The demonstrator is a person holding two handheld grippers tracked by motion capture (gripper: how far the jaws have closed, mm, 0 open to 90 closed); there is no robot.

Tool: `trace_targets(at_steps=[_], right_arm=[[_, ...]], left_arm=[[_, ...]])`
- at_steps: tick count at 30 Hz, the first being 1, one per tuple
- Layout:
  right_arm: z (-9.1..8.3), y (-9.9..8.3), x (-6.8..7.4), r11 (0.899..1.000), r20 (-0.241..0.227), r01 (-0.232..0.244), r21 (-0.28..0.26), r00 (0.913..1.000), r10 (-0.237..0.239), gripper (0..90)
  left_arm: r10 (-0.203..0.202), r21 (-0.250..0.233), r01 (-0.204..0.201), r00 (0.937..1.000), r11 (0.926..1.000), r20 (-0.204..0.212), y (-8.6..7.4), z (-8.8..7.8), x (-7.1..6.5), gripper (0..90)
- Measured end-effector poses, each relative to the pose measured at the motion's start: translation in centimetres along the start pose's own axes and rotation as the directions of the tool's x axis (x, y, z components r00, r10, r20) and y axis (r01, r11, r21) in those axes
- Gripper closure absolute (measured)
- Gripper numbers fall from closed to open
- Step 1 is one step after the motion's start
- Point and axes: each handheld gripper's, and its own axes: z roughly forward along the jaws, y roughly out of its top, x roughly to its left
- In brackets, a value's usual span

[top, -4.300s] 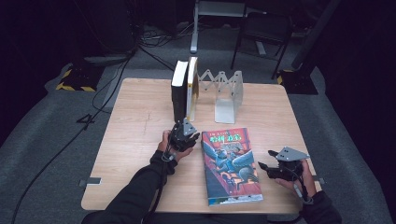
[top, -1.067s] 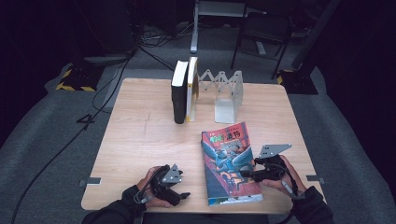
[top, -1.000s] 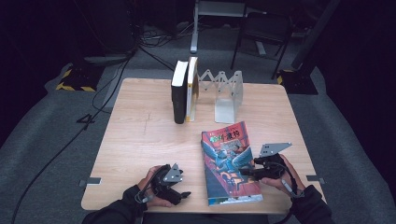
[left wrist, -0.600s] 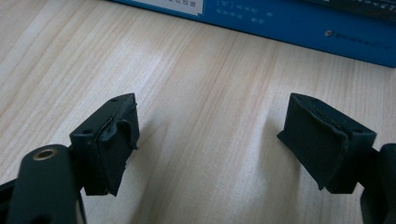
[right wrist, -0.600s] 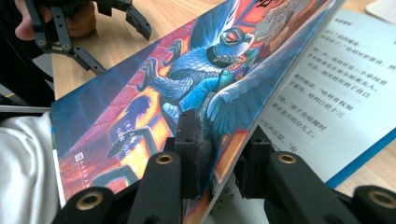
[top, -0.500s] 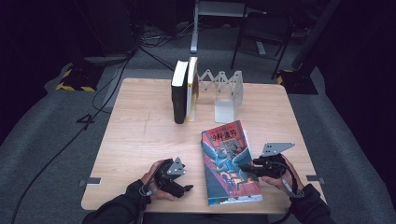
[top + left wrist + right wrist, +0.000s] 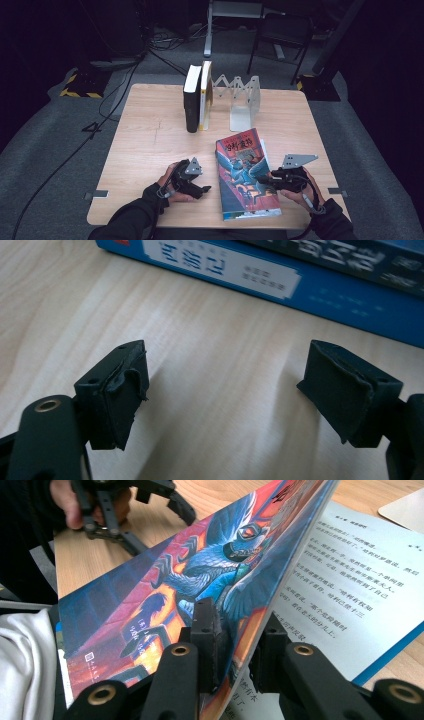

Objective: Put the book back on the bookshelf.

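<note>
A paperback with a blue and orange illustrated cover (image 7: pixel 245 170) lies on the wooden table (image 7: pixel 150 130), near the front edge. My right gripper (image 7: pixel 263 179) has just been closing, and its pads now pinch the front cover (image 7: pixel 165 595) at its right edge. The cover is raised off the printed first page (image 7: pixel 345 575). My left gripper (image 7: pixel 205 190) lies low on the table left of the book and points at it. In the left gripper view its jaws (image 7: pixel 225 390) stand wide open over bare wood, short of the blue spine (image 7: pixel 300 285).
Two books (image 7: pixel 196 97) stand upright at the back of the table against a folding metal book rack (image 7: pixel 240 97). A chair (image 7: pixel 280 35) and cables lie on the floor beyond. Bare wood spreads across the left half of the table.
My left hand has slid right and forward toward the book's spine. My right gripper has closed on the cover's edge and lifted it slightly.
</note>
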Motion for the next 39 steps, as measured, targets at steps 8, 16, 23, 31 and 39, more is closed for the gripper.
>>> trace_targets(at_steps=[8,16,23,31,39], right_arm=[[0.0,0.0,-0.1,1.0,-0.004,0.0,-0.002,1.0,0.0,75.3],[0.1,0.1,0.2,1.0,0.013,0.03,-0.011,0.9995,-0.029,75.4],[0.1,0.0,0.1,0.999,0.002,0.033,-0.028,0.9995,-0.033,75.5],[0.2,0.2,0.3,0.999,-0.002,0.032,-0.042,0.9995,-0.032,75.4],[1.0,1.0,0.9,0.998,-0.015,0.038,-0.045,0.9992,-0.038,75.8]], left_arm=[[-0.011,0.001,0.011,0.9998,0.9999,-0.018,1.5,1.4,1.5,19.3],[-0.039,0.0,0.039,0.9983,0.9992,-0.042,2.9,2.7,3.3,18.2],[-0.055,-0.005,0.055,0.9969,0.9985,-0.056,3.2,2.8,4.2,22.0],[-0.05,-0.013,0.049,0.9973,0.9987,-0.053,3.1,2.7,4.4,27.9],[-0.059,-0.017,0.058,0.9969,0.9982,-0.052,2.9,2.4,4.7,29.5]])
